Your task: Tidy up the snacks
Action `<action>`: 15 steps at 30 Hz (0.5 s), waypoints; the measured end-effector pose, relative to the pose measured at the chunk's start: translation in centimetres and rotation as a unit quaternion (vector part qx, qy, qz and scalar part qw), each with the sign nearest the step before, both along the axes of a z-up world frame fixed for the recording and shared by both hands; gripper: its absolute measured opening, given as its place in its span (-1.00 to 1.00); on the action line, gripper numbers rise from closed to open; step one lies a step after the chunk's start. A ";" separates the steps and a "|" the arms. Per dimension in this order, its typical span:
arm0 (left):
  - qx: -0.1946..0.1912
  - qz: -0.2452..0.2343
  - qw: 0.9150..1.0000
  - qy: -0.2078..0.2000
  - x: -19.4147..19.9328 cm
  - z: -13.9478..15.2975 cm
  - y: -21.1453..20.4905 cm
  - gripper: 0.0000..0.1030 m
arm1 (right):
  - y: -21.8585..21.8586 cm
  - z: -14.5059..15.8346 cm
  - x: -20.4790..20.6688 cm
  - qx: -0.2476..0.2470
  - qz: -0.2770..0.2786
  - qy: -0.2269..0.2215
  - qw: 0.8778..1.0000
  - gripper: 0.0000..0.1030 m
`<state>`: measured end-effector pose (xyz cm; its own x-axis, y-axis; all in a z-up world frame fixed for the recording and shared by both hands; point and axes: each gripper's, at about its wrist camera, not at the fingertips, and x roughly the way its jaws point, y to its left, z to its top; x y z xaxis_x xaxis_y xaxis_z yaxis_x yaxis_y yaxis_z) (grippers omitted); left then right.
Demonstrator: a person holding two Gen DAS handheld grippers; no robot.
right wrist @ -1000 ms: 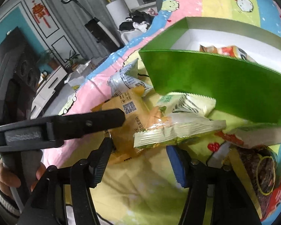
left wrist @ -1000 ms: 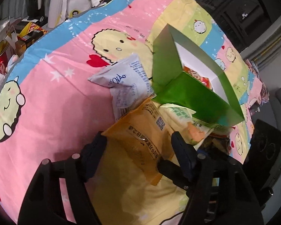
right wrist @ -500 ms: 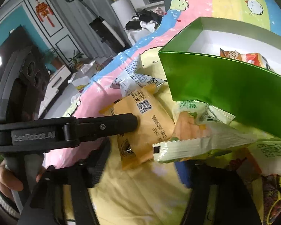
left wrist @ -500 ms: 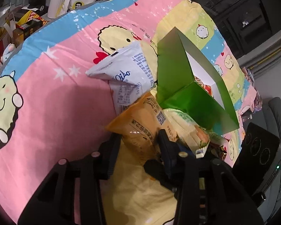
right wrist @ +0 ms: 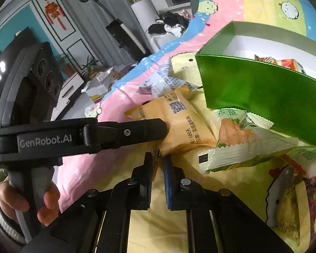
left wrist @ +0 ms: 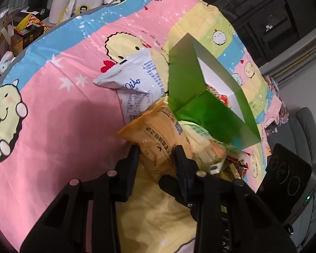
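An orange snack packet (left wrist: 158,135) lies on the cartoon bedspread beside a green box (left wrist: 208,109). My left gripper (left wrist: 157,154) is shut on the packet's near end, one finger on each side. My right gripper (right wrist: 158,160) is shut on the same orange packet's (right wrist: 179,122) crimped corner. The green box (right wrist: 263,97) is open with a white inside and holds a red-orange packet (right wrist: 288,63). A white and blue packet (left wrist: 137,84) lies just behind the orange one. A pale green packet (right wrist: 242,147) lies against the box's front wall.
More wrapped snacks (right wrist: 295,200) lie at the right on the yellow part of the bedspread. The bed's far edge (left wrist: 52,27) borders cluttered cartons and bags. A dark speaker (left wrist: 290,179) stands off the bed's right side. The left tool's handle (right wrist: 84,135) crosses the right wrist view.
Both grippers have closed. The left fingers narrowed onto the orange packet. The right gripper moved left from the pale green packet and shut on the orange packet's corner.
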<state>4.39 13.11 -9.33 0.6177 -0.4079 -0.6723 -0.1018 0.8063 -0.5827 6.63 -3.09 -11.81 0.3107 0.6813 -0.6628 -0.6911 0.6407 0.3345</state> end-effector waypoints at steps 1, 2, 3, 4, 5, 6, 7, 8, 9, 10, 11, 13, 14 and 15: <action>-0.001 -0.005 1.000 -0.002 -0.2 0.2 -0.1 -0.55 | 0.0 0.2 -0.4 0.002 0.004 -0.004 1.000 -0.87; -0.002 -0.007 1.000 -0.005 -0.4 0.3 -0.2 -0.57 | 0.1 0.4 -0.9 0.001 0.006 -0.013 1.000 -0.87; 0.000 -0.009 1.000 -0.006 -0.6 0.4 -0.3 -0.59 | 0.3 0.6 -1.3 -0.001 0.010 -0.017 1.000 -0.87; 0.000 -0.009 1.000 -0.006 -0.8 0.5 -0.3 -0.60 | 0.4 0.7 -1.5 -0.003 0.013 -0.018 1.000 -0.88; -0.004 -0.009 1.000 -0.007 -1.1 0.6 -0.3 -0.62 | 0.4 0.8 -1.7 -0.003 0.013 -0.019 1.000 -0.88; -0.005 -0.012 1.000 -0.008 -1.3 0.7 -0.3 -0.64 | 0.4 0.8 -1.8 -0.001 0.014 -0.018 1.000 -0.88; -0.005 -0.014 1.000 -0.010 -1.6 0.8 -0.4 -0.71 | 0.3 1.0 -2.1 -0.001 0.017 -0.020 1.000 -0.89; -0.004 -0.014 1.000 -0.012 -1.9 0.9 -0.4 -0.72 | 0.3 1.1 -2.3 0.000 0.015 -0.020 1.000 -0.90; -0.005 -0.015 1.000 -0.013 -2.1 1.1 -0.4 -0.72 | 0.2 1.3 -2.5 0.003 0.017 -0.019 1.000 -0.90; -0.007 -0.017 1.000 -0.015 -2.4 1.3 -0.4 -0.74 | 0.2 1.4 -2.8 0.002 0.018 -0.023 1.000 -0.90; -0.008 -0.018 1.000 -0.019 -2.6 1.5 -0.5 -0.75 | 0.1 1.6 -3.0 0.003 0.016 -0.027 0.999 -0.90; -0.011 -0.019 0.999 -0.023 -3.0 1.8 -0.6 -0.77 | 0.0 1.9 -3.4 0.006 0.019 -0.033 0.999 -0.92; -0.018 -0.019 0.999 -0.026 -3.2 2.0 -0.6 -0.77 | -0.1 2.2 -3.6 0.010 0.017 -0.039 0.999 -0.92; -0.020 -0.020 0.999 -0.029 -3.3 2.3 -0.6 -0.77 | -0.3 2.5 -3.8 0.012 0.018 -0.041 0.999 -0.92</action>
<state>1.09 12.46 -7.07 0.6379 -0.4581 -0.6190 -0.0363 0.7851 -0.6184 2.86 -3.36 -9.27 0.3390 0.7080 -0.6195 -0.7391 0.6078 0.2902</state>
